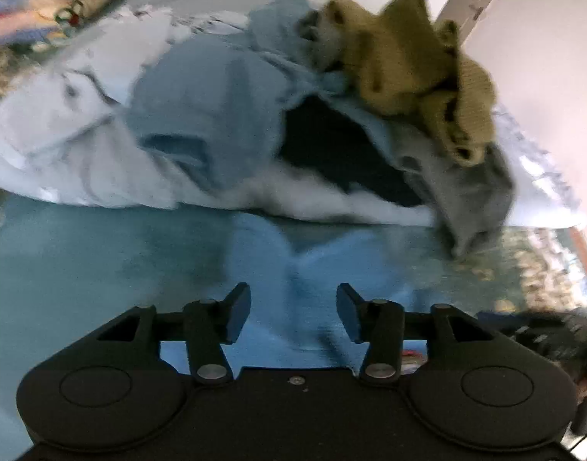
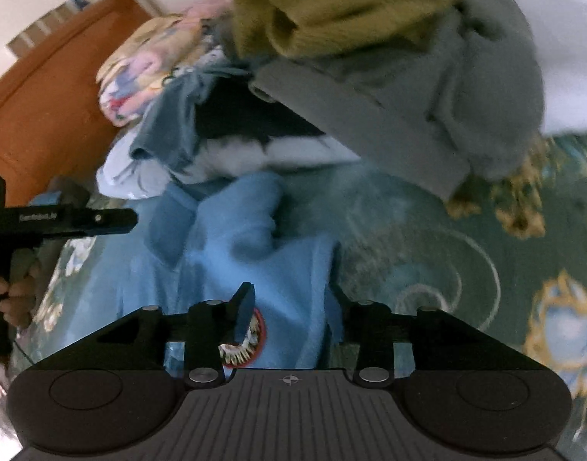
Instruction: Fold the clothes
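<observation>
A light blue garment (image 1: pixel 278 269) with a round toothed patch (image 2: pixel 251 342) lies on the bed in front of both grippers. My left gripper (image 1: pixel 293 315) is open and empty just above it. My right gripper (image 2: pixel 293 319) is open over the garment's right edge; the cloth hides the tip of its right finger. Behind lies a pile of clothes: a blue-grey piece (image 1: pixel 201 115), a grey hooded top (image 2: pixel 447 88), an olive knitted sweater (image 1: pixel 408 61) on top, and black-and-white cloth (image 2: pixel 247 142) underneath.
A teal bedspread (image 2: pixel 485 269) with gold floral print covers the bed. A pale blue duvet (image 1: pixel 62 146) lies behind the pile, with a colourful pillow (image 2: pixel 147 61) and an orange headboard (image 2: pixel 55 84). The left gripper's body and the hand holding it (image 2: pixel 20 280) show at the right wrist view's left edge.
</observation>
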Demonstrator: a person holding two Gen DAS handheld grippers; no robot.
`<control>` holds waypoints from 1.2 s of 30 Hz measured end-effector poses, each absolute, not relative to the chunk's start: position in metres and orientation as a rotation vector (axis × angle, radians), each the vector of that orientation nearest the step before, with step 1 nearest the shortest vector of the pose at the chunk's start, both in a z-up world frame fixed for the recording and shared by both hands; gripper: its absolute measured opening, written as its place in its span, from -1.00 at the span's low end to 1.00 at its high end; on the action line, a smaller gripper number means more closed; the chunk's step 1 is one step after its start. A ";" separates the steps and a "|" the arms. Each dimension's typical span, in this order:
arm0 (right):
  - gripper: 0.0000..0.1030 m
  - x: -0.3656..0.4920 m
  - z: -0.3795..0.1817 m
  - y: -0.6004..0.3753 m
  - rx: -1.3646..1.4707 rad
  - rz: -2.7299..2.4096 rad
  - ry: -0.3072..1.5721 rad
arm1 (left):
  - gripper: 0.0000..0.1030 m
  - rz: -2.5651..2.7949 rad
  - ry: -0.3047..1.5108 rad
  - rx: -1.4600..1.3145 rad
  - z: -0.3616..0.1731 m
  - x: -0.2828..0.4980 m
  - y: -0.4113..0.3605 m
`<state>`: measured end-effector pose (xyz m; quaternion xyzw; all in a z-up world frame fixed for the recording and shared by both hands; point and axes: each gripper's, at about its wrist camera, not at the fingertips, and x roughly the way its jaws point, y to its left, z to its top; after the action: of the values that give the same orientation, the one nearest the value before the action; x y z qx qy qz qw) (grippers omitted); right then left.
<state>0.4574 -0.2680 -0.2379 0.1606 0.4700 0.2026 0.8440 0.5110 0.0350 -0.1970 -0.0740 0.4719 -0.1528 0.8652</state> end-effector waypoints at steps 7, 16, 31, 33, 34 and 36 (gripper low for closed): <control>-0.20 0.506 -0.244 -0.236 0.310 0.490 1.051 | -0.05 -0.279 1.072 -0.107 -0.224 0.541 0.055; -0.20 0.563 -0.268 -0.230 0.477 0.486 1.115 | -0.06 -0.338 1.124 -0.180 -0.252 0.571 0.059; -0.73 0.604 -0.296 -0.214 0.559 0.443 1.180 | -0.70 -0.413 1.111 -0.274 -0.260 0.597 0.057; -0.79 0.600 -0.287 -0.211 0.526 0.459 1.150 | -0.75 -0.421 1.097 -0.269 -0.255 0.595 0.057; -0.79 0.597 -0.281 -0.210 0.508 0.465 1.132 | -0.75 -0.422 1.084 -0.270 -0.251 0.591 0.057; -0.80 0.590 -0.270 -0.208 0.478 0.478 1.091 | -0.76 -0.426 1.058 -0.276 -0.242 0.585 0.060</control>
<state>0.5900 -0.2082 -0.2700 0.2231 0.5086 0.2230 0.8011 0.5846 0.0596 -0.2418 -0.1302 0.4992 -0.2009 0.8328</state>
